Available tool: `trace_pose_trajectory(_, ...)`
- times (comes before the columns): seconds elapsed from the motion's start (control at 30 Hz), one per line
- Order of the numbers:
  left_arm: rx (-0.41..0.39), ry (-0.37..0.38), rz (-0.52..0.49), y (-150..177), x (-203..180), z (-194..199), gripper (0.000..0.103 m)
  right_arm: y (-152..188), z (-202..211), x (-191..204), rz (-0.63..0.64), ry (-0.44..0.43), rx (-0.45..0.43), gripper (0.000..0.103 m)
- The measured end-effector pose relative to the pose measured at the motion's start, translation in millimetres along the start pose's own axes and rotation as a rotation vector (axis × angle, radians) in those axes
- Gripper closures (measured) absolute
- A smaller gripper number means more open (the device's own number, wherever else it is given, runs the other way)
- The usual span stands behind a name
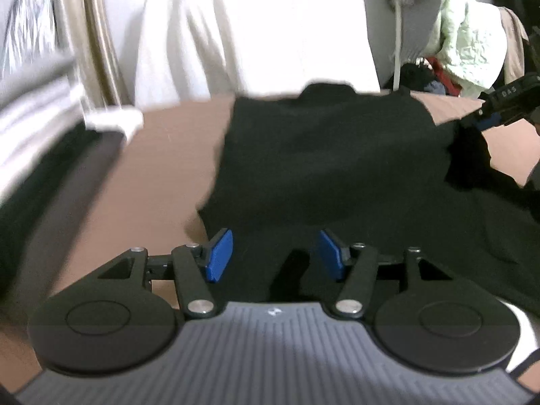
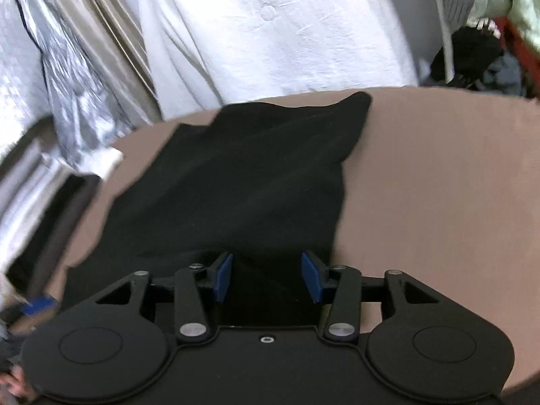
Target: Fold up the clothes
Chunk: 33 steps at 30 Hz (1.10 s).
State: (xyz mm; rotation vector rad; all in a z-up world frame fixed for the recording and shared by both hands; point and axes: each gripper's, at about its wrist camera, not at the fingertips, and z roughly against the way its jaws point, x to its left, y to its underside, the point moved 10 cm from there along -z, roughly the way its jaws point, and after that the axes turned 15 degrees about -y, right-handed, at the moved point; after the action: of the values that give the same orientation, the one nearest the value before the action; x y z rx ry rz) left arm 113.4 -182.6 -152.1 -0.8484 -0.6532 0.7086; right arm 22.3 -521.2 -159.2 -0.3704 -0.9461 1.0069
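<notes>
A black garment (image 1: pixel 320 155) lies spread on a brown table (image 1: pixel 162 155). My left gripper (image 1: pixel 275 253) is open, its blue pads (image 1: pixel 219 253) standing over the near edge of the cloth, with nothing between them. In the right wrist view the same black garment (image 2: pixel 243 182) lies on the table (image 2: pixel 438 185). My right gripper (image 2: pixel 266 275) is open over the cloth's near right part, pads (image 2: pixel 310 276) apart. The right gripper also shows at the right edge of the left wrist view (image 1: pixel 499 108), next to a raised bunch of black cloth; its grip there is unclear.
White hanging fabric (image 1: pixel 253 27) and a silver cover (image 2: pixel 67 77) stand behind the table. A pile of clothes (image 1: pixel 472 47) is at the back right. A dark object (image 1: pixel 60 182) lies along the table's left edge.
</notes>
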Motion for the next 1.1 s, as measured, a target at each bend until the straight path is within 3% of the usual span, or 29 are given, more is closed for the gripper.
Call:
trace_pose_trajectory(0.2, 0.003, 0.058, -0.042, 2.8, -14.7, 2.8, 0.041, -9.5, 22.4, -39.6, 0.114, 0.360, -0.079, 0.041)
trace_pose_trajectory(0.27, 0.004, 0.078, -0.056, 3.8, -19.6, 3.8, 0.041, -10.9, 27.9, -44.3, 0.038, 0.289, -0.118, 0.042)
trace_pose_trajectory(0.4, 0.026, 0.123, -0.093, 10.4, -32.9, 3.9, 0.041, 8.6, 46.9, 2.8, -0.050, -0.003, -0.115, 0.042)
trace_pose_trajectory(0.43, 0.026, 0.120, -0.110, 12.4, -36.2, 3.7, 0.041, 17.2, 49.7, 22.0, -0.043, -0.072, -0.093, 0.038)
trace_pose_trajectory(0.53, 0.044, 0.054, -0.206, 22.8, -42.6, -5.2, 0.040, 48.0, 39.1, 65.6, -0.049, -0.193, 0.006, 0.013)
trace_pose_trajectory(0.57, 0.047, 0.036, -0.218, 25.6, -43.5, -9.0, 0.039, 57.6, 34.2, 74.7, -0.065, -0.223, 0.031, 0.013)
trace_pose_trajectory(0.63, 0.044, 0.017, -0.196, 27.0, -43.3, -14.2, 0.043, 73.7, 19.3, 77.8, -0.114, -0.236, 0.059, 0.013)
trace_pose_trajectory(0.7, 0.066, 0.027, -0.103, 25.2, -38.6, -19.1, 0.052, 83.9, -4.9, 61.9, -0.122, -0.143, 0.086, 0.013)
trace_pose_trajectory(0.77, 0.087, 0.036, -0.056, 25.8, -37.5, -24.3, 0.076, 90.4, -25.3, 41.2, -0.143, -0.060, 0.099, 0.013)
trace_pose_trajectory(0.83, 0.071, 0.024, -0.071, 24.2, -38.6, -26.9, 0.087, 85.8, -29.4, 32.1, -0.150, -0.044, 0.051, 0.013)
trace_pose_trajectory(0.9, 0.045, 0.007, -0.099, 22.3, -40.7, -24.1, 0.094, 77.6, -26.0, 28.9, -0.141, -0.045, -0.012, 0.018)
trace_pose_trajectory(1.0, -0.008, -0.040, -0.129, 14.6, -37.3, -17.6, 0.098, 66.4, -15.0, 23.8, -0.067, 0.006, -0.045, 0.046)
trace_pose_trajectory(1.07, -0.042, -0.081, -0.102, 3.6, -26.4, -10.8, 0.098, 56.8, -2.1, 26.5, -0.019, 0.027, -0.069, 0.094)
trace_pose_trajectory(1.1, -0.055, -0.106, -0.070, -3.1, -17.6, -7.4, 0.098, 49.7, 6.4, 29.3, -0.014, 0.020, -0.080, 0.094)
